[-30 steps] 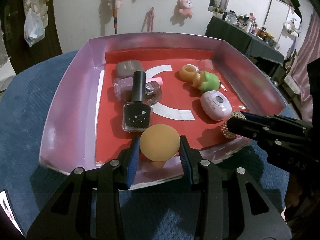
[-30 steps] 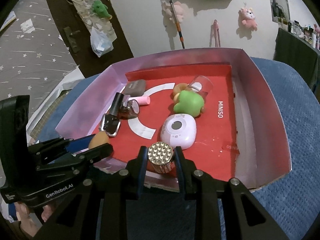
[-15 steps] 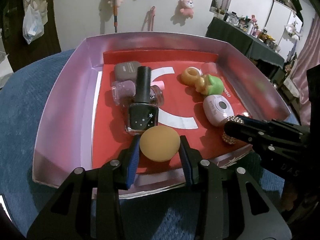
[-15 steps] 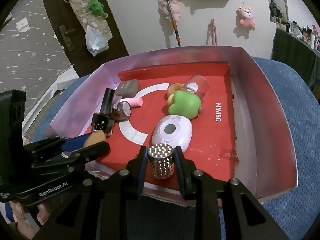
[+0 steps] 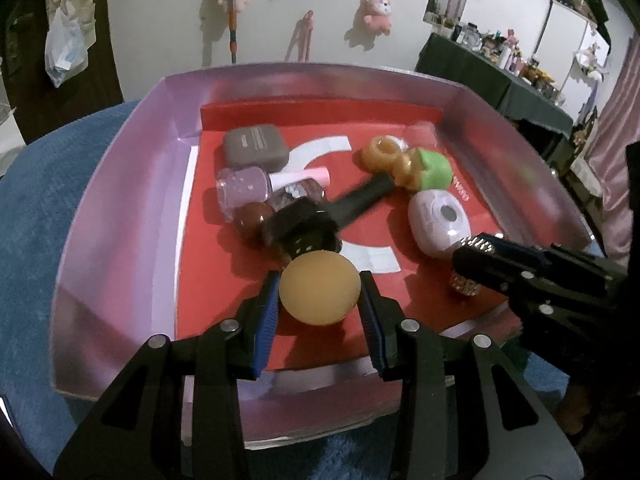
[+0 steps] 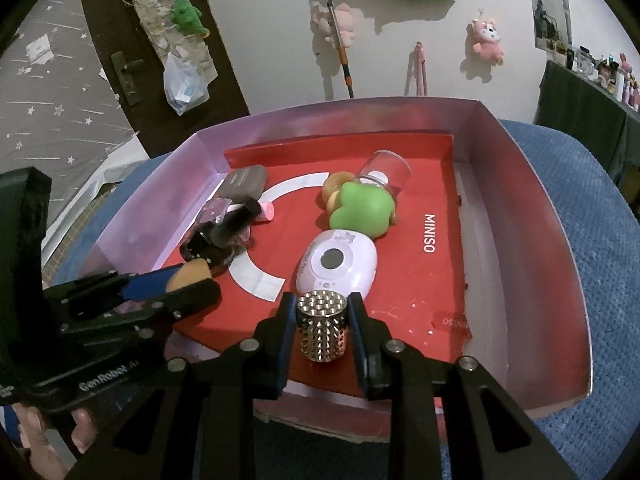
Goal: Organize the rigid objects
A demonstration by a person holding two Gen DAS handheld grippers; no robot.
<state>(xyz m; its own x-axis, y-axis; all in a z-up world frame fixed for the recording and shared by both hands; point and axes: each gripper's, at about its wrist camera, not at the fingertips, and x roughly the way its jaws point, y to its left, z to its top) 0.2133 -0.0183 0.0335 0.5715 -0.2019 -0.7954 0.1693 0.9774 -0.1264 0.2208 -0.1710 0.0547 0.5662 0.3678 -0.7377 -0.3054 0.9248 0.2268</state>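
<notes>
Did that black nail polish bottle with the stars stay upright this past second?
No. The black nail polish bottle has tipped over; its cap now points right toward the green toy, its base beside the orange sponge in the left tongs.

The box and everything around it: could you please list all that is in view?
Box: 1, pink walls, red floor, on a blue cloth.
Grey case: 1, back left of the box.
Lilac bottle: 1, lying in front of the case.
Black bottle: 1, blurred, tipped over at centre left.
Green toy: 1, centre, against orange rings.
Clear cup: 1, on its side behind the toy.
White gadget: 1, centre front.
Plush toys: several, on the wall.
Left gripper: shut on an orange sponge.
Right gripper: shut on a studded gold cylinder.
</notes>
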